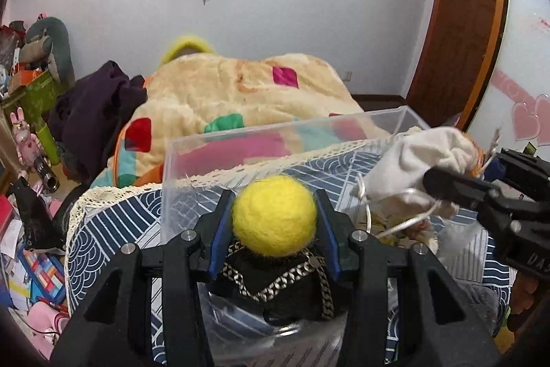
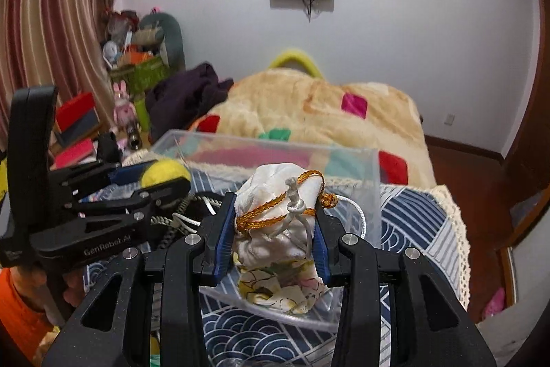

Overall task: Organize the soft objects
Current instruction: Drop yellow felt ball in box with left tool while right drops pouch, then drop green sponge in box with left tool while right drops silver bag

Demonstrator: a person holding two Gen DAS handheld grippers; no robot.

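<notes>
My left gripper (image 1: 275, 219) is shut on a yellow felt ball (image 1: 274, 215), held over the near wall of a clear plastic box (image 1: 220, 140). Below the ball lies a black pouch with a chain (image 1: 275, 284). My right gripper (image 2: 275, 222) is shut on a white drawstring pouch (image 2: 278, 195) tied with an orange cord, above the same clear box (image 2: 343, 157). In the left wrist view the right gripper (image 1: 443, 191) shows at the right with the white pouch (image 1: 419, 153). The right wrist view shows the left gripper (image 2: 165, 181) with the yellow ball (image 2: 161, 172) at the left.
The box stands on a blue-and-white patterned cloth (image 1: 113, 229) with a lace edge. Behind it lies a bed with a beige patchwork blanket (image 1: 240, 85) and dark clothes (image 1: 99, 98). Toys and boxes crowd the floor at the left (image 1: 31, 85). A flowered fabric piece (image 2: 282, 288) lies under the white pouch.
</notes>
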